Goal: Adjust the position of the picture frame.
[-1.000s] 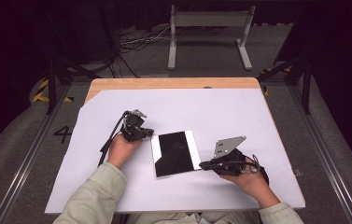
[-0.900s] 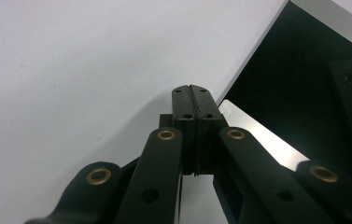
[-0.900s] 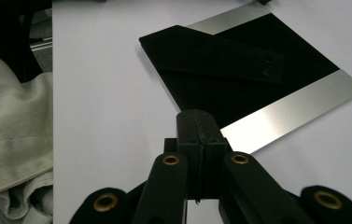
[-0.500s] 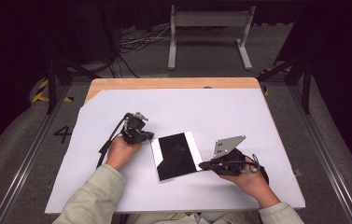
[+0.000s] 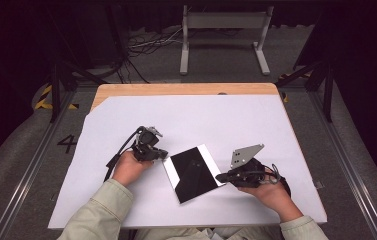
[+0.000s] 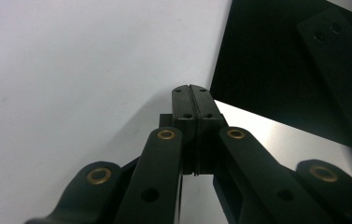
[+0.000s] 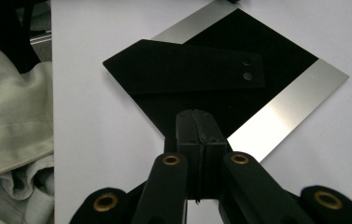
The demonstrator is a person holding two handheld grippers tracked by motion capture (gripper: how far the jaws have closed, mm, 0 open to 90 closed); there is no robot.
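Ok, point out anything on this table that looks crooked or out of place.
The black panel with silver edge strips lies turned at an angle to the table's edges, on the white sheet, between the shut left gripper and the shut right gripper. Nothing looks spilled or damaged.

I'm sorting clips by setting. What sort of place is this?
Probably a lab or recording studio: a wooden table under a white sheet, black curtains around it, loose cables and a metal stand on the floor behind.
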